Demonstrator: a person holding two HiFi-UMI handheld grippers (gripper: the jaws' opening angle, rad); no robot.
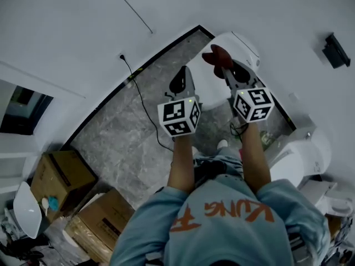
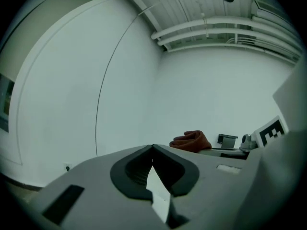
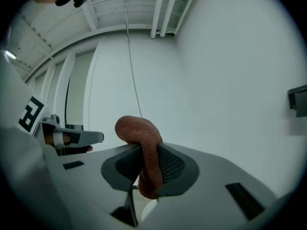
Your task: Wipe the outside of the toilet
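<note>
**Cloth's clamped, both grippers up over the toilet**

From my seat, the right gripper [image 3: 144, 151] is clamped tight on the reddish-brown cloth [image 3: 137, 128], which bulges up out of the pads and folds over to one side. The left gripper [image 2: 152, 148] is pinched closed with its tips meeting and has nothing in it.

In the head view both are held out in front of the person, left gripper [image 1: 182, 76] beside right gripper [image 1: 224, 66]. The cloth [image 1: 216, 55] hangs just over the white toilet [image 1: 244, 45] that sits in the corner against the wall.

For containers, there are two cardboard boxes [image 1: 61, 176] down at the left on the grey floor. Both look closed, so I can't tell what's in them. The toilet's bowl is mostly covered by the grippers, so I can't see inside it.

Only the head view gives me the toilet, the boxes, the floor and a black cable [image 1: 145, 112] running from a wall socket. Both gripper views point up at bare wall and ceiling pipes. The left gripper view does catch the cloth [image 2: 192, 140] from the side.
</note>
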